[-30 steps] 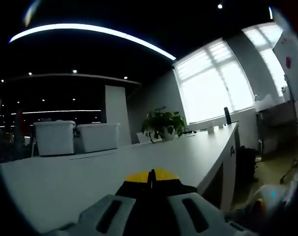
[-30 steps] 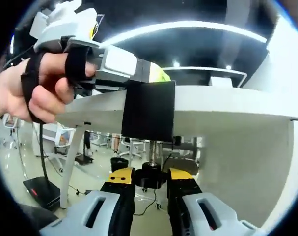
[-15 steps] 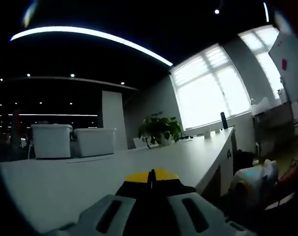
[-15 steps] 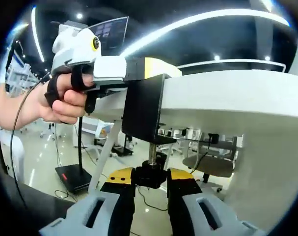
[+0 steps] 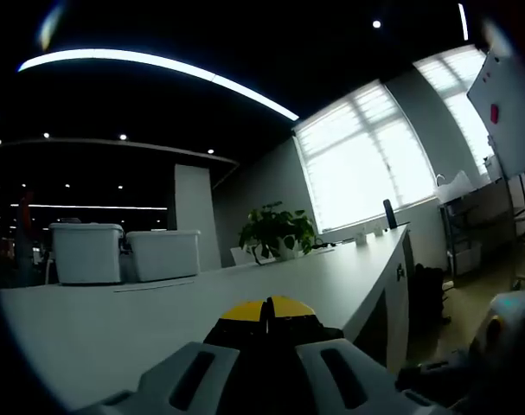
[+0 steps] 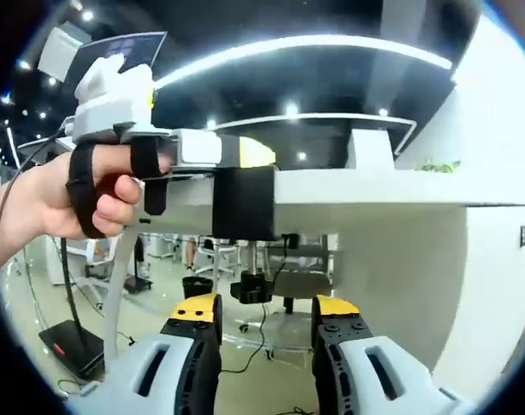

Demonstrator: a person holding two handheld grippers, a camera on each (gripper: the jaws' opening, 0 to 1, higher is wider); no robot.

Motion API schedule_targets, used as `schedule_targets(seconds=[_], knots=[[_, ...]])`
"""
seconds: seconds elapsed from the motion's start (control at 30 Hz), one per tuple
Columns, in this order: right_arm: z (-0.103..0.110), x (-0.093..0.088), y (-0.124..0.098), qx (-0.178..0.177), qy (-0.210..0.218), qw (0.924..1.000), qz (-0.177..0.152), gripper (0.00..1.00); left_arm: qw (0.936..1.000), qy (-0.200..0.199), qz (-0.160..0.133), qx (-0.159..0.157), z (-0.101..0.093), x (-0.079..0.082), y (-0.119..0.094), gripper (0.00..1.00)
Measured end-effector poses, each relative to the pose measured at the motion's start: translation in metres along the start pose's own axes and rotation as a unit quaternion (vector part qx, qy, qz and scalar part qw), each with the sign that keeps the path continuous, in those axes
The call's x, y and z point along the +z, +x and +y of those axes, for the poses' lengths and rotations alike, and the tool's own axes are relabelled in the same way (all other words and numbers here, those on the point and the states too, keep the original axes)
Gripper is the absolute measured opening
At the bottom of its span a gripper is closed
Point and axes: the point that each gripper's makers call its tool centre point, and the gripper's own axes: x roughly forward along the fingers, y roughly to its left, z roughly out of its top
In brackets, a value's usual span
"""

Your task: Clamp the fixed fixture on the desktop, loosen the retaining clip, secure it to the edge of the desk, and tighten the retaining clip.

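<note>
In the left gripper view two white bins (image 5: pixel 124 253) stand side by side at the far end of the white desk (image 5: pixel 245 290); their contents cannot be seen. A potted plant (image 5: pixel 275 232) sits further along the desktop, near the window. The left gripper (image 5: pixel 267 309) has its yellow-tipped jaws pressed together over the desk top, on something dark between them that cannot be made out from this angle. The desk's near edge drops away on the right to open floor.

In the right gripper view the black fixture (image 6: pixel 243 204) hangs over the desk edge (image 6: pixel 374 188), its screw and knob (image 6: pixel 250 288) pointing down beneath the desktop. The left gripper (image 6: pixel 232 154), held by a hand (image 6: pixel 67 194), grips the fixture at its top. The right gripper (image 6: pixel 266 307) is below, jaws parted, the knob apart from them in the gap. Under the desk the floor is open, with chairs well behind.
</note>
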Motion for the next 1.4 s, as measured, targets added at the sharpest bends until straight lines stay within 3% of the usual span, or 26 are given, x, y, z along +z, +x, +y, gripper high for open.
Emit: schedule_targets(seconds=[0.13, 0.23, 0.37, 0.5, 0.63, 0.8, 0.97, 1.1, 1.27, 1.33, 1.4], knots=[[0.014, 0.001, 0.019, 0.003, -0.022, 0.9996, 0.015, 0.43, 0.9999, 0.011, -0.011, 0.003, 0.0, 0.002, -0.001, 0.01], [0.01, -0.003, 0.028, -0.019, -0.047, 0.9984, 0.025, 0.4, 0.9999, 0.008, -0.009, -0.003, 0.0, 0.002, 0.001, 0.01], [0.008, -0.012, 0.037, -0.027, -0.025, 0.9986, 0.038, 0.26, 1.0, 0.001, -0.003, -0.007, 0.0, 0.001, 0.001, 0.01], [0.005, -0.01, 0.035, -0.022, -0.006, 0.9995, 0.023, 0.25, 1.0, -0.004, 0.0, -0.006, 0.001, 0.0, 0.002, 0.01], [0.004, -0.01, 0.038, 0.006, -0.012, 0.9998, 0.012, 0.25, 0.9998, -0.016, 0.001, -0.011, 0.001, -0.001, 0.004, 0.01], [0.007, -0.01, 0.041, 0.09, 0.003, 0.9959, -0.004, 0.24, 0.9993, -0.034, -0.001, -0.014, 0.001, -0.001, 0.004, 0.01], [0.011, -0.01, 0.042, 0.211, -0.005, 0.9774, 0.004, 0.24, 0.9979, -0.061, 0.005, -0.019, 0.003, -0.003, 0.006, 0.01], [0.013, -0.011, 0.043, 0.268, -0.022, 0.963, 0.015, 0.24, 0.9976, -0.065, 0.008, -0.022, 0.0, -0.004, 0.007, 0.01], [0.016, -0.011, 0.044, 0.288, -0.029, 0.9571, 0.021, 0.25, 0.9979, -0.061, 0.007, -0.023, -0.002, -0.003, 0.008, 0.01], [0.015, -0.012, 0.043, 0.262, -0.031, 0.9644, 0.021, 0.25, 0.998, -0.059, 0.007, -0.023, -0.002, -0.003, 0.008, 0.01], [0.012, -0.02, 0.04, 0.221, -0.058, 0.9725, 0.044, 0.26, 0.9982, -0.056, 0.007, -0.022, -0.003, -0.002, 0.008, 0.01]])
